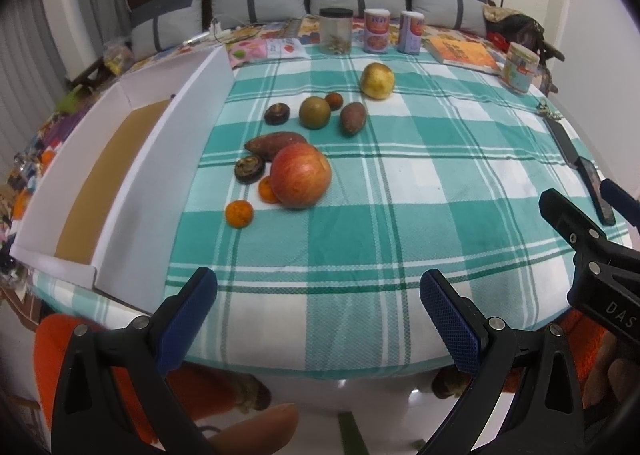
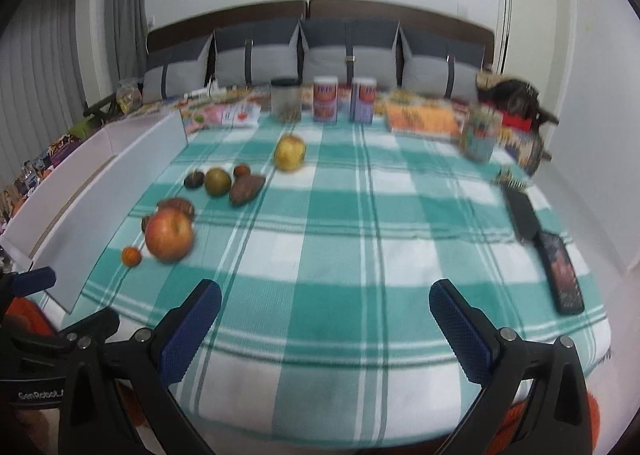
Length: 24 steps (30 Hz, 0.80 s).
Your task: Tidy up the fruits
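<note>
On the green checked cloth (image 1: pixel 360 223) lie a red apple (image 1: pixel 300 176), a yellow pear (image 1: pixel 377 81), a green round fruit (image 1: pixel 315 112), small oranges (image 1: pixel 239 213), two sweet potatoes (image 1: pixel 274 143) and dark mushrooms (image 1: pixel 249 169). The apple (image 2: pixel 169 237) and pear (image 2: pixel 289 152) also show in the blurred right wrist view. My left gripper (image 1: pixel 318 309) is open and empty above the cloth's near edge. My right gripper (image 2: pixel 325 319) is open and empty, also at the near edge, and shows at the right of the left view (image 1: pixel 576 231).
A white open box with a brown bottom (image 1: pixel 104 183) lies left of the fruit. A jar (image 1: pixel 336 31), two cans (image 1: pixel 376 31), a book (image 1: pixel 460 51) and a cup (image 1: pixel 518 69) stand at the far edge. Two phones (image 2: pixel 560 271) lie at the right.
</note>
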Each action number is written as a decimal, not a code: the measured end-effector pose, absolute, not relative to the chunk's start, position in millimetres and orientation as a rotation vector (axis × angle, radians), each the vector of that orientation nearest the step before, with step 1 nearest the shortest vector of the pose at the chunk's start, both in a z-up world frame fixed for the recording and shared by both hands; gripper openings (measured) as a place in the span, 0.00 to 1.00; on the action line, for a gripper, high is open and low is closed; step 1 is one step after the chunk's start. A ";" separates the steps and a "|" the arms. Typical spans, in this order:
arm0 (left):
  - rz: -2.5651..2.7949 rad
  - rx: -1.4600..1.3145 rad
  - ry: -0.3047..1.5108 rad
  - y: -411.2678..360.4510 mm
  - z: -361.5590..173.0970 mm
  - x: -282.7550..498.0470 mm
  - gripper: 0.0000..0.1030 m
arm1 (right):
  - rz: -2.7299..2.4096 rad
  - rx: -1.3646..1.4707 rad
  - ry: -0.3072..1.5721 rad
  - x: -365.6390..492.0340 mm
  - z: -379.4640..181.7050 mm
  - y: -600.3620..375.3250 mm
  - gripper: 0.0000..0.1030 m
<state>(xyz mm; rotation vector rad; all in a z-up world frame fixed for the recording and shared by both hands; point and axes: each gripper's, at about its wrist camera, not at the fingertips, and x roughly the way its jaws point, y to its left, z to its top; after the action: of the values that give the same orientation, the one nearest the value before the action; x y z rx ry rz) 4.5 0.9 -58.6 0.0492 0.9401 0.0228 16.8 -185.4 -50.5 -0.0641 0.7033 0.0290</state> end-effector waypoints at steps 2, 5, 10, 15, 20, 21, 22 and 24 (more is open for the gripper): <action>0.033 0.046 0.934 2.5 -59.6 5.7 0.99 | 0.030 -0.057 0.685 14.5 -53.3 -186.2 1.00; 0.052 0.042 0.942 5.5 -67.1 11.7 0.99 | 0.044 -0.072 0.684 13.3 -64.7 -186.0 1.00; 0.063 0.021 0.986 7.9 -80.2 20.9 0.99 | 0.033 -0.051 0.727 19.7 -78.4 -196.0 1.00; 0.039 0.055 0.987 2.8 -94.8 34.6 0.99 | 0.039 0.008 0.808 34.6 -93.2 -204.9 1.00; 0.049 0.077 1.028 7.6 -131.6 67.2 0.99 | 0.083 0.017 0.926 70.5 -107.7 -196.0 1.00; 0.045 0.075 1.033 8.7 -137.2 72.3 0.99 | 0.085 0.007 0.932 76.3 -110.3 -193.9 1.00; 0.047 0.083 1.029 9.1 -140.8 75.3 0.99 | 0.084 -0.009 0.936 85.6 -114.1 -191.7 1.00; 0.046 0.091 1.023 9.6 -146.2 79.4 0.99 | 0.075 -0.038 0.936 98.1 -124.5 -188.4 1.00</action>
<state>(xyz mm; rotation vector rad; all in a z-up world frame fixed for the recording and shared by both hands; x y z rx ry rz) 79.4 9.6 -146.2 0.0910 1.0230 0.0457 98.1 -188.4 -124.5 -0.0384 0.9360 0.0754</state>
